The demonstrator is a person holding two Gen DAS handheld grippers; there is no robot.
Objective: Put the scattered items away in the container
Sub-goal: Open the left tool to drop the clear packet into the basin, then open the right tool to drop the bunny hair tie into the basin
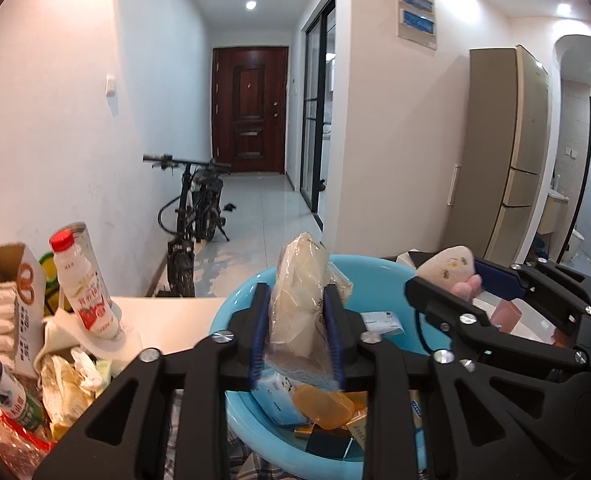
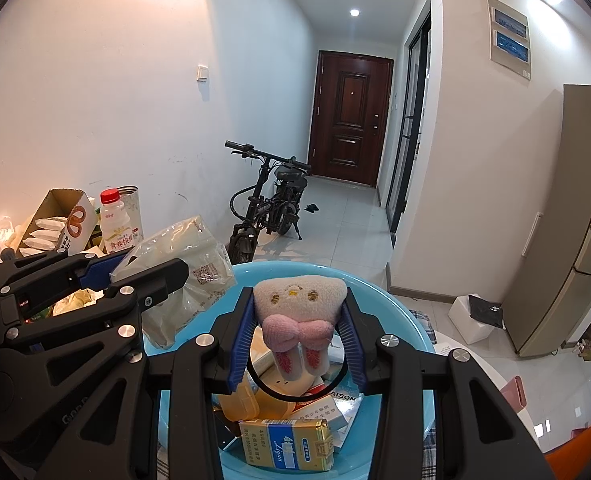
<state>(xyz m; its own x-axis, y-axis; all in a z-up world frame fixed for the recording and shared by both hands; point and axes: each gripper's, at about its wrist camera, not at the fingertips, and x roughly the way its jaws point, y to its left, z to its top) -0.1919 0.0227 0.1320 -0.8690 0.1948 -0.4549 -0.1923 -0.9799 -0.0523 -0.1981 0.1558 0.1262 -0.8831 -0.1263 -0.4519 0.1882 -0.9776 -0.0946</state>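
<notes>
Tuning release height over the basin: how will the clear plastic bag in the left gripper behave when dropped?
The bag is probably light and floppy: its film crinkles around the left gripper fingers. The pale contents hold their shape, so likely soft but not loose. It may well land leaning on the items piled in the blue basin, not flat.

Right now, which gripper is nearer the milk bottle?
Left. The left gripper sits beside the milk bottle, holding a bag; the right gripper is farther off, over the basin.
</notes>
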